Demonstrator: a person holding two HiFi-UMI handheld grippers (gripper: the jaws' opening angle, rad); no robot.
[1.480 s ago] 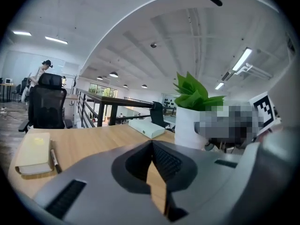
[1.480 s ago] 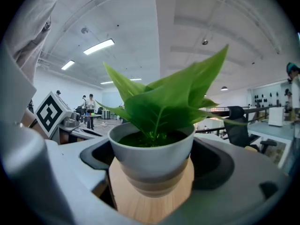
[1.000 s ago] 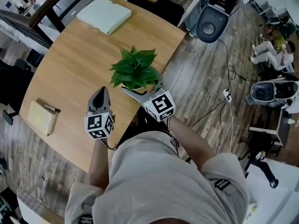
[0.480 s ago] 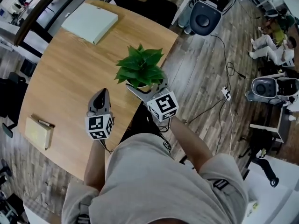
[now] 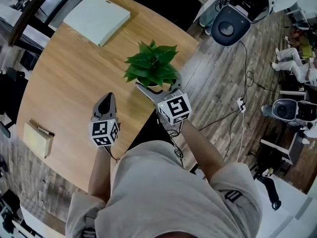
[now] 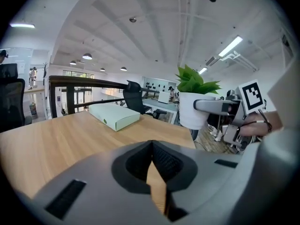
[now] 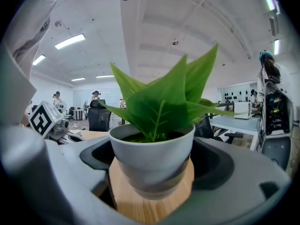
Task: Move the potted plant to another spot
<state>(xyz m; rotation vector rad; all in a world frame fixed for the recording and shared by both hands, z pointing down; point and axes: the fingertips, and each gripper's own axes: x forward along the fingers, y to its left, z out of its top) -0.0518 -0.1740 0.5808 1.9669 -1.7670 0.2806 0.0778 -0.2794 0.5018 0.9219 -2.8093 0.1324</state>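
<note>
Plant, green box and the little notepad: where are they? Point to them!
potted plant (image 5: 152,66): head view, on its green leaves.
green box (image 5: 97,18): head view, middle of its top face.
notepad (image 5: 35,139): head view, middle of its cover.

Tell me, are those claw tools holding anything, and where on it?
The right gripper holds the potted plant, its fingers closed on opposite sides of the white pot's body below the rim. The left gripper holds nothing; its fingers are shut.
</note>
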